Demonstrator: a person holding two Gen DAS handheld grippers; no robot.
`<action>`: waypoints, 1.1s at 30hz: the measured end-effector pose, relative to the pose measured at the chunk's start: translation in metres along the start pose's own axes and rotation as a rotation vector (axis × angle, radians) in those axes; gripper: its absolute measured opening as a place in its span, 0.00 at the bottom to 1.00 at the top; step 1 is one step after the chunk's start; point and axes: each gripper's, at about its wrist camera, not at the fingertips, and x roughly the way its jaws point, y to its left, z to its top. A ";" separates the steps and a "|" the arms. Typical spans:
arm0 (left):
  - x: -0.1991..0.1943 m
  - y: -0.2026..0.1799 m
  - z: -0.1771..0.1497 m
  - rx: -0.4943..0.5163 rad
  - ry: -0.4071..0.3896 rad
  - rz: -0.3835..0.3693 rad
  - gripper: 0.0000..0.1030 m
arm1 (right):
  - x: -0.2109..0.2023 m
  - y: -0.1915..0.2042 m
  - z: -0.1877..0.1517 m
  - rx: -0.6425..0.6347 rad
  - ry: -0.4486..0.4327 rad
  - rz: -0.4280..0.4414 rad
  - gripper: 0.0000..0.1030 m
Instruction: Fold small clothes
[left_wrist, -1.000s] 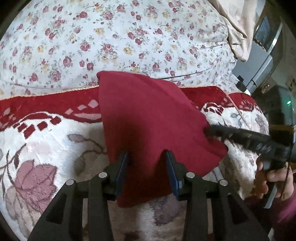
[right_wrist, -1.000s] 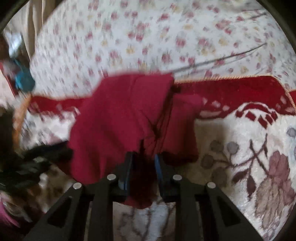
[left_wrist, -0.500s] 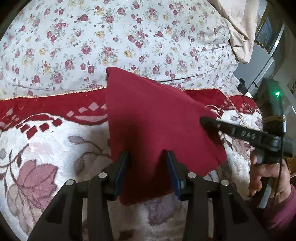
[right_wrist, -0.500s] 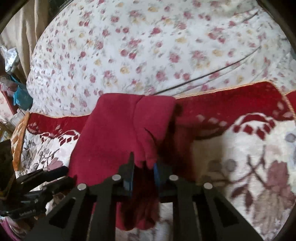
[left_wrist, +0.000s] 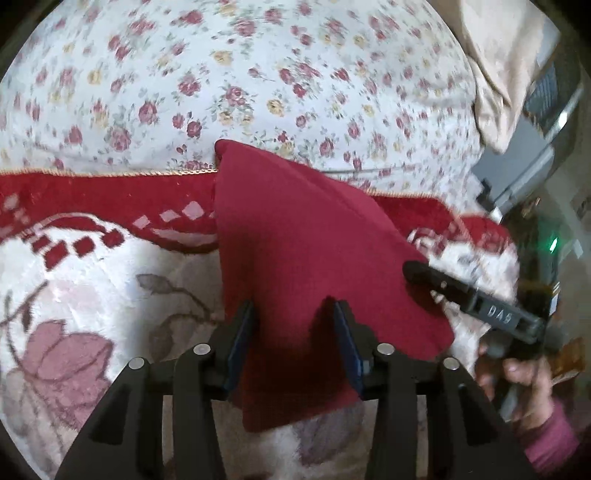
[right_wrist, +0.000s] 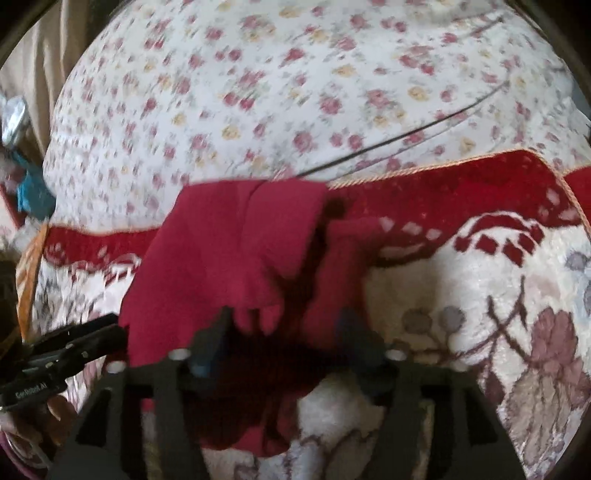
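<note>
A dark red garment (left_wrist: 295, 229) lies folded on the plush blanket, its far corner reaching the floral sheet. My left gripper (left_wrist: 293, 306) straddles its near part; the jaws are opening, the red cloth fills the gap and the pads do not clamp it. From the right, the right gripper's finger (left_wrist: 461, 291) touches the garment's right edge. In the blurred right wrist view, my right gripper (right_wrist: 286, 317) has its jaws opening wide over the garment (right_wrist: 229, 251), with loose cloth between them and nothing pinched. The left gripper (right_wrist: 74, 343) shows at the lower left.
A cream and red plush blanket (left_wrist: 92, 280) covers the near bed, and a floral sheet (left_wrist: 221, 74) lies beyond it. A beige cloth (left_wrist: 498, 55) hangs at the upper right. A person's hand (left_wrist: 528, 380) in a maroon sleeve holds the right gripper. A blue item (right_wrist: 33, 192) sits off the bed's left.
The right gripper's jaws have sprung apart and let go of the red cloth they pinched. The left jaws have widened a little. The garment has kept its place.
</note>
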 end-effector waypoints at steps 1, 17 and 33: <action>0.001 0.005 0.003 -0.029 -0.004 -0.025 0.31 | 0.000 -0.004 0.002 0.019 -0.012 0.002 0.74; 0.034 0.014 0.026 -0.090 0.039 -0.065 0.34 | 0.066 -0.015 0.019 0.159 0.086 0.235 0.61; -0.090 0.020 -0.095 -0.054 0.080 0.140 0.28 | -0.018 0.070 -0.077 0.074 0.203 0.310 0.61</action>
